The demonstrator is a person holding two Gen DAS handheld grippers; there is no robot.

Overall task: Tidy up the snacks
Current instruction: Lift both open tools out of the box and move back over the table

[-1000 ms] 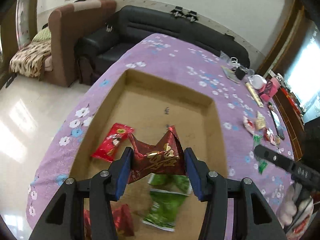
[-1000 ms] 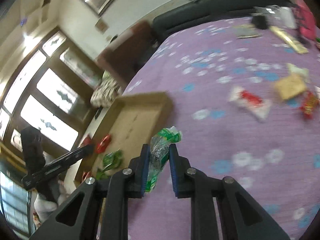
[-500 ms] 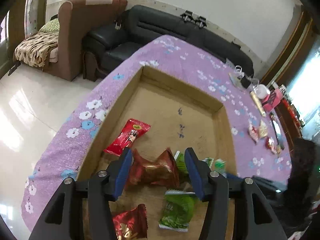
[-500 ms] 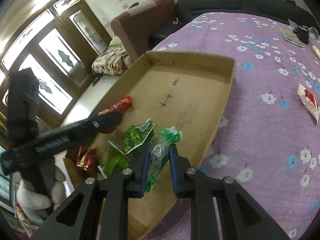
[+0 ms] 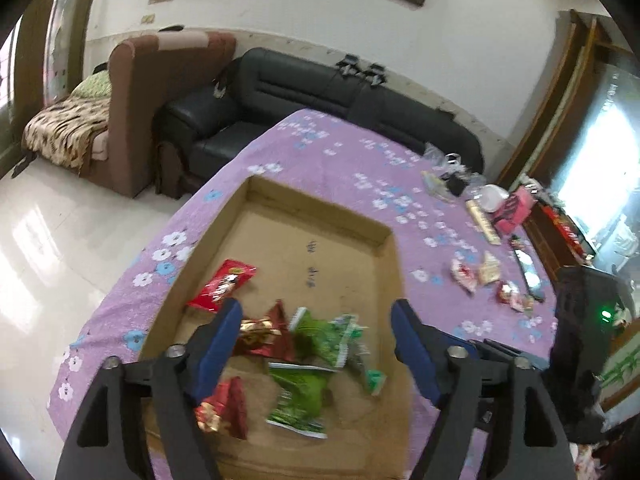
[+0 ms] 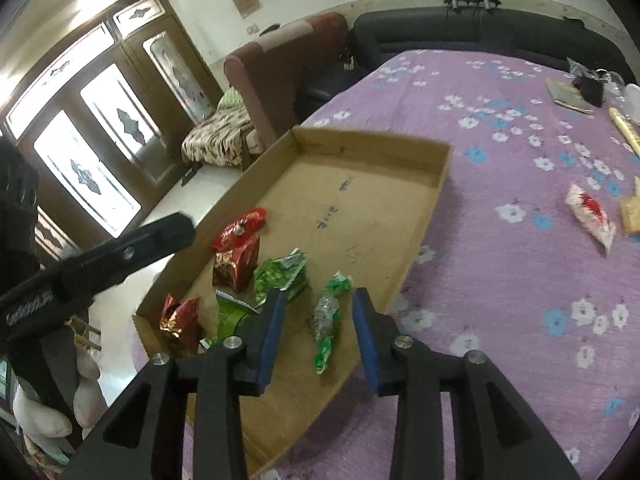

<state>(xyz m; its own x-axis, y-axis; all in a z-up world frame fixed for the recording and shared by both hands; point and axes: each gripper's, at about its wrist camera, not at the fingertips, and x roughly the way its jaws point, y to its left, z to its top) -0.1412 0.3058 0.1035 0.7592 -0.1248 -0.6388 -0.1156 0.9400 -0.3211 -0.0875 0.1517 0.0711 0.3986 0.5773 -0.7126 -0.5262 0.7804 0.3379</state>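
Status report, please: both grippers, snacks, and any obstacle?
Left gripper open, jaws just widened, empty. Right gripper just opened, green snack loose between pads. Cardboard tray unobstructed.

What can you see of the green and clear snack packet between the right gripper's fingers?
The green and clear snack packet is a slim, crinkled plastic wrapper, green at both ends and see-through in the middle. It lies lengthwise on the floor of the cardboard tray, near the tray's right wall, just right of the other green packets. The right gripper has just been opening; its blue pads stand clear of the packet on both sides.
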